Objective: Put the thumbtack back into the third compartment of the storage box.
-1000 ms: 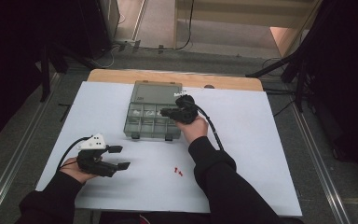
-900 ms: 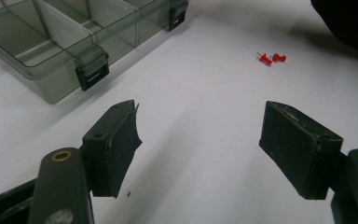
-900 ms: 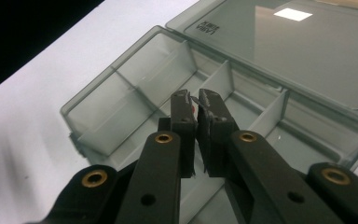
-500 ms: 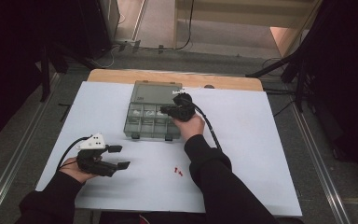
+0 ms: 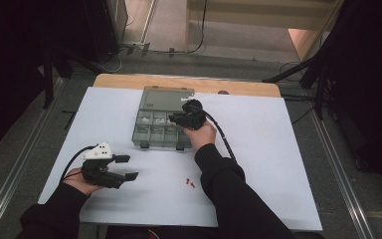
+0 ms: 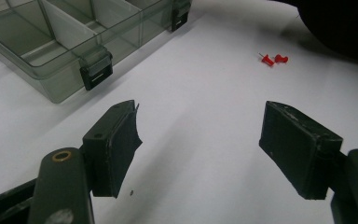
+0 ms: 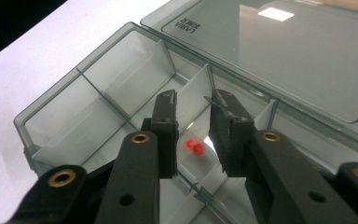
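Note:
A clear plastic compartment box [image 5: 144, 142] lies with its lid [image 5: 168, 97] folded back on the white table. My right gripper [image 5: 171, 119] hovers over the box's right compartments. In the right gripper view its jaws [image 7: 193, 100] stand slightly apart and have just been opening. Nothing is gripped between them. A red push pin [image 7: 193, 147] lies loose on the compartment floor below the gap. My left gripper [image 5: 128, 167] rests at the table's near left, wide open [image 6: 200, 116] and empty. Two red push pins [image 5: 190, 182] lie on the table [image 6: 275, 59] in front of it.
The box's front latches [image 6: 95, 74] face the near edge. The right forearm crosses the table from the bottom centre toward the box. A cable [image 5: 224, 139] trails from the right gripper. White tabletop [image 5: 278, 149] stretches to the right of the box.
The right gripper has edged slightly to the left over the box, and its forearm has swung with it. The left gripper has stayed where it was.

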Motion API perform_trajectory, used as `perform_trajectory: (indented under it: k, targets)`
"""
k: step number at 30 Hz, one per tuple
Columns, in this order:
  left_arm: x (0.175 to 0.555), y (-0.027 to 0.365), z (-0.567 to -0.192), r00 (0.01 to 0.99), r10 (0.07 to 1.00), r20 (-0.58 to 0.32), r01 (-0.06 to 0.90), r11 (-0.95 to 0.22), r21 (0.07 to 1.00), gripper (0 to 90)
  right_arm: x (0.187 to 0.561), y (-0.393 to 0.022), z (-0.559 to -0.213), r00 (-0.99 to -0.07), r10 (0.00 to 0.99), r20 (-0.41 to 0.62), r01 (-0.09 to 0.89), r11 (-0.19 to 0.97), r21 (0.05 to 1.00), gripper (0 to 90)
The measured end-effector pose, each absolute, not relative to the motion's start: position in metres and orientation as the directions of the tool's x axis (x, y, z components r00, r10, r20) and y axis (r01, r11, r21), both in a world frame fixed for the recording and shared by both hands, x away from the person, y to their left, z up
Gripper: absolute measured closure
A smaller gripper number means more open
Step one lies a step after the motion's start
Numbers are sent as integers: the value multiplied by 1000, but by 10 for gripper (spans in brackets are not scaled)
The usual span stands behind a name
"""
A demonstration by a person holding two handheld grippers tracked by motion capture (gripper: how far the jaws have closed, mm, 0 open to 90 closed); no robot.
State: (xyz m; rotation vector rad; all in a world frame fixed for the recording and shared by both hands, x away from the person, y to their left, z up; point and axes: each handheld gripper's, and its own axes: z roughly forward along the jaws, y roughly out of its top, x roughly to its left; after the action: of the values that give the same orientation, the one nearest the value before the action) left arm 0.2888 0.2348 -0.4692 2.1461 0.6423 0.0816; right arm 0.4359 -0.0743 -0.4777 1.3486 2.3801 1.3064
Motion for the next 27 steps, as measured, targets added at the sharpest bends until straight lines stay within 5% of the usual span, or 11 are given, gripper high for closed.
perform_trajectory:
  k: [15,27]
  targets:
    - [289,235,-470,860,483,-165,422,-491,762,270,413,-80,-460,-684,662,305,588,254,768,419]
    - [289,235,-470,860,481,-169,424,-489,762,270,390,-78,-450,-743,604,288,540,288,791,378]
